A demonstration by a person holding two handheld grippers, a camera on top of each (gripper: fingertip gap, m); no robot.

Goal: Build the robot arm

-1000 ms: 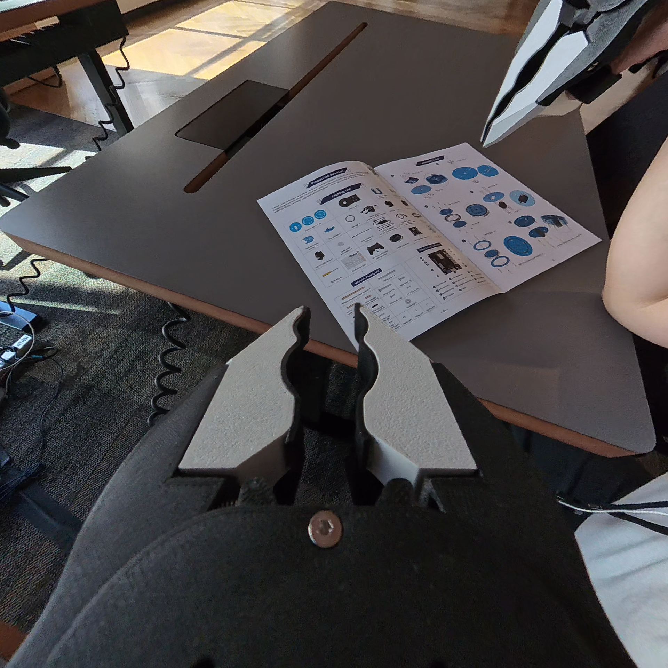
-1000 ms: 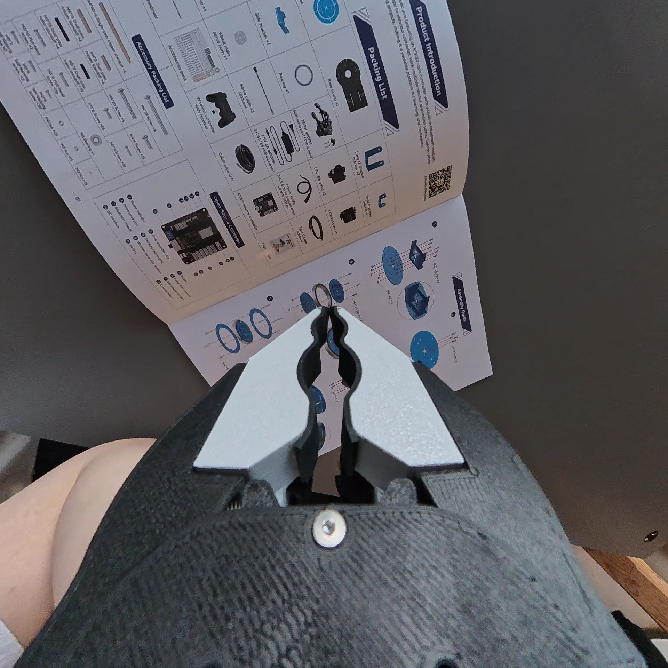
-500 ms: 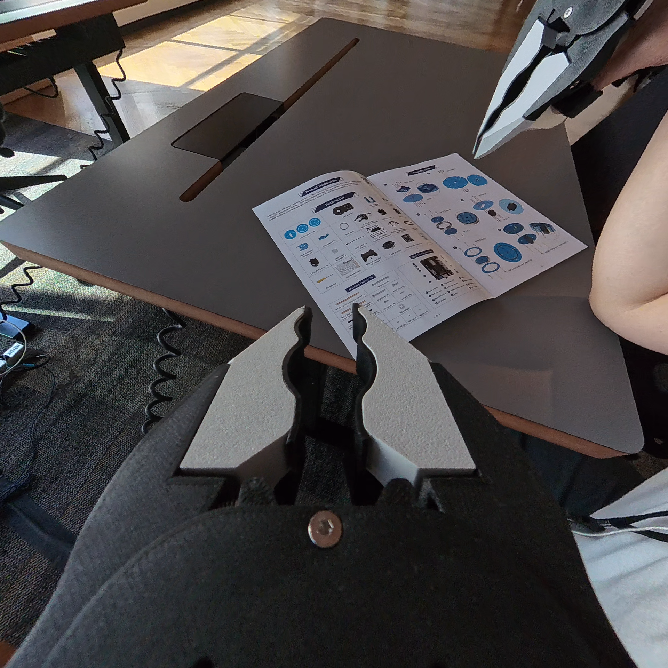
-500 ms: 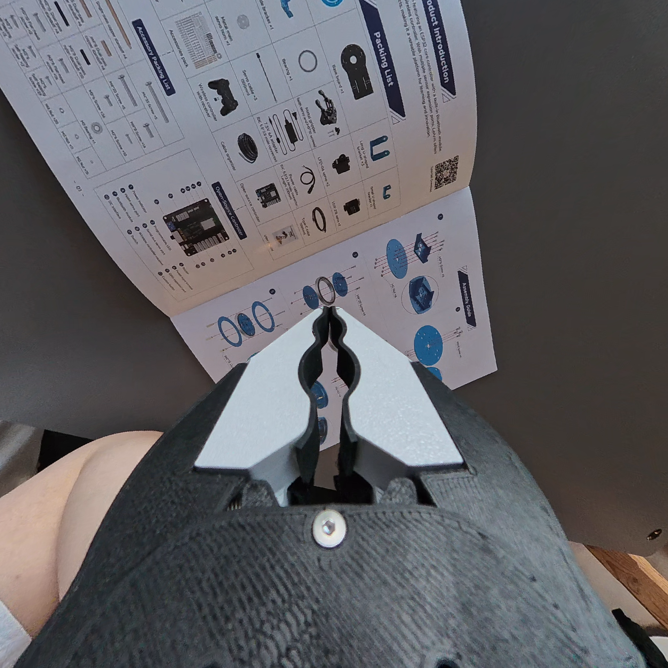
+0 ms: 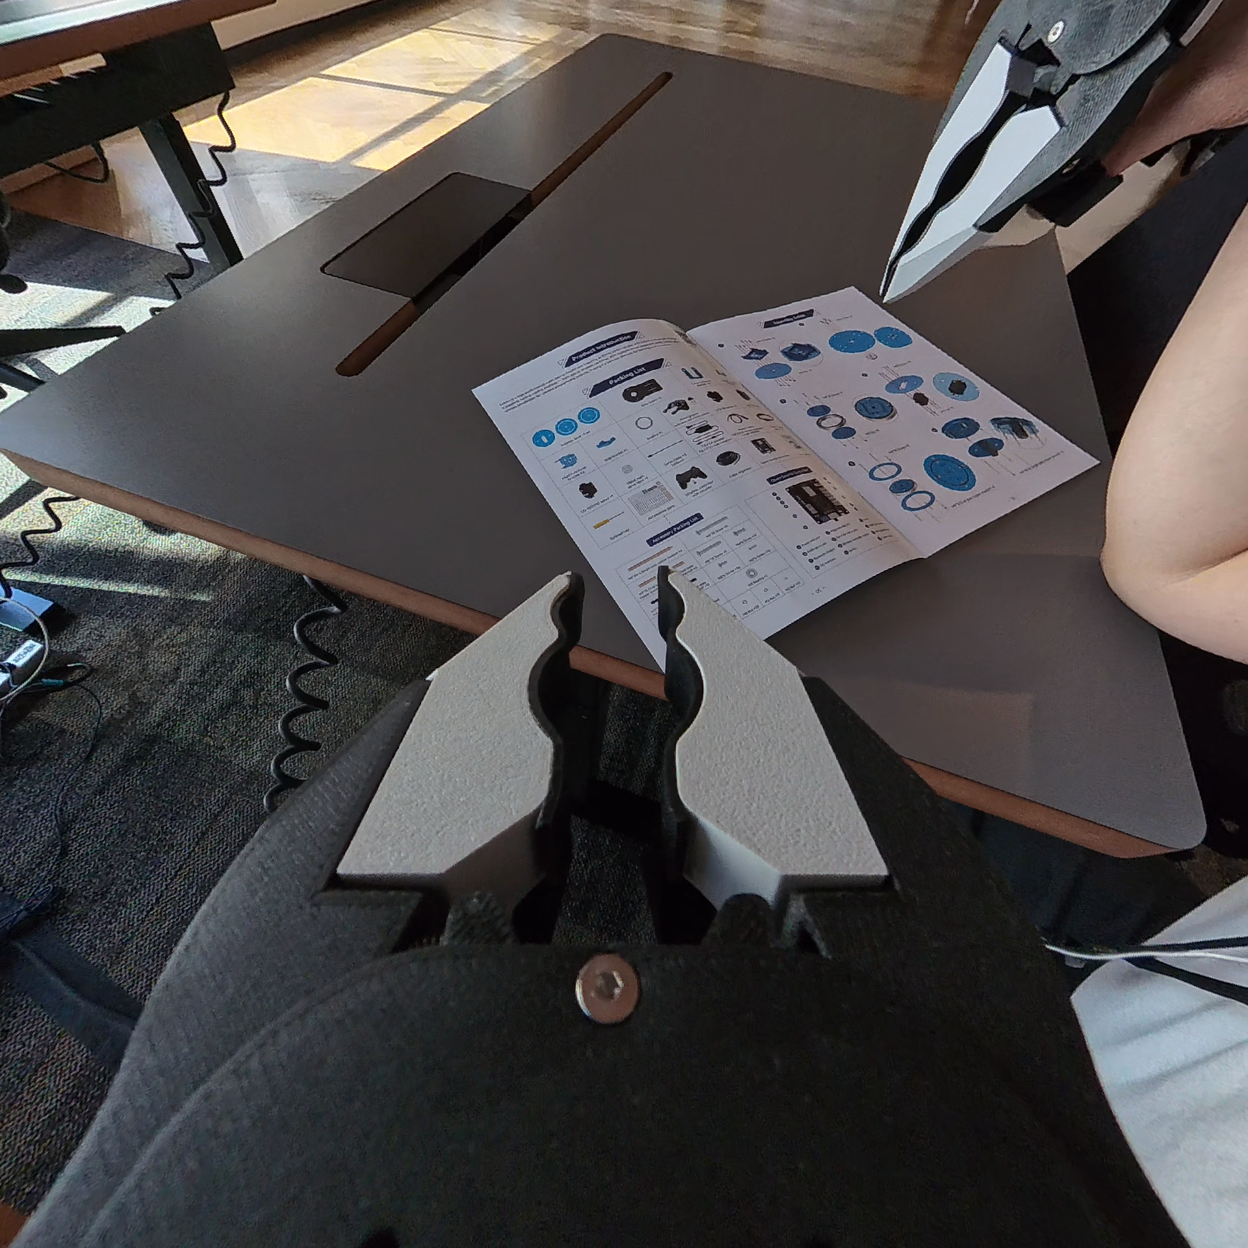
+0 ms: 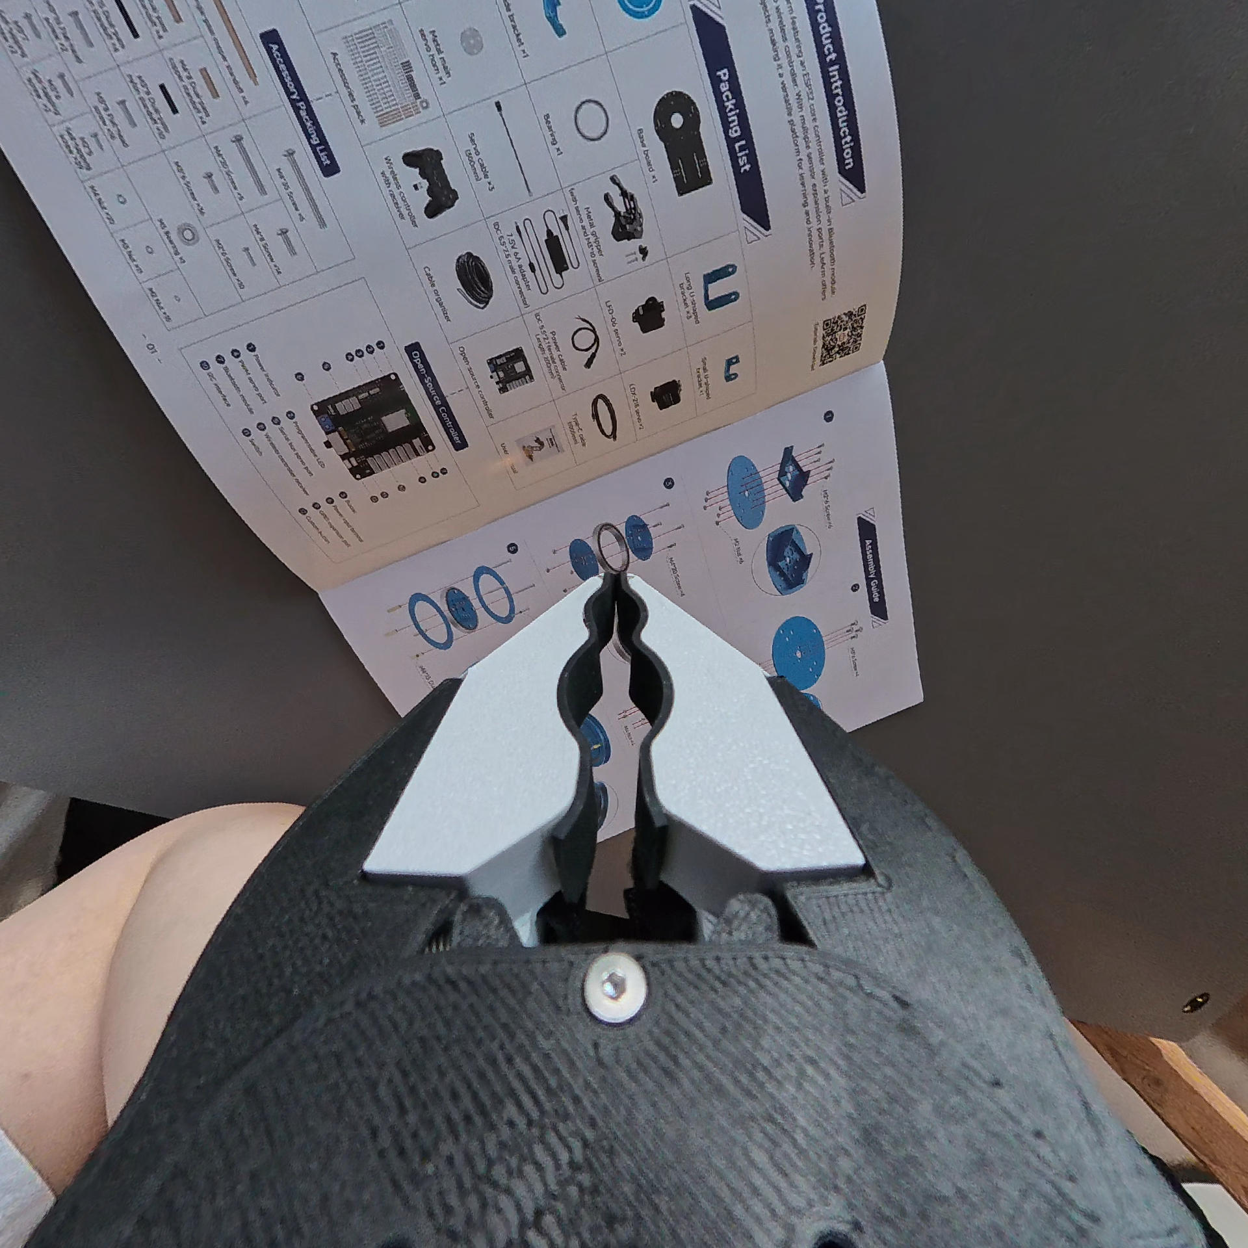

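An open printed booklet (image 5: 776, 459) with blue and black part pictures lies flat on a dark grey table (image 5: 338, 419). My left gripper (image 5: 618, 581) is open and empty. It hovers just off the table's near edge, its tips close to the booklet's near corner. My right gripper (image 5: 901, 287) hangs tips-down above the booklet's far right corner. In the right wrist view the right gripper (image 6: 611, 586) is shut with nothing between the fingers, above the booklet's (image 6: 540, 270) right-hand page, and the table (image 6: 1080, 338) shows around it.
A person's bare forearm (image 5: 1188, 527) rests by the booklet's right side and also shows in the right wrist view (image 6: 135, 945). The table has a long slot (image 5: 574, 148) and a dark inset panel (image 5: 419, 229). A coiled cable (image 5: 304, 709) hangs over the carpet. Another desk (image 5: 101, 81) stands far left. The tips of one gripper are about 30 centimeters away from the tips of the other.
The left gripper has drifted slightly toward the table edge. The right gripper has sunk a little toward the booklet, and its tips have come fully together.
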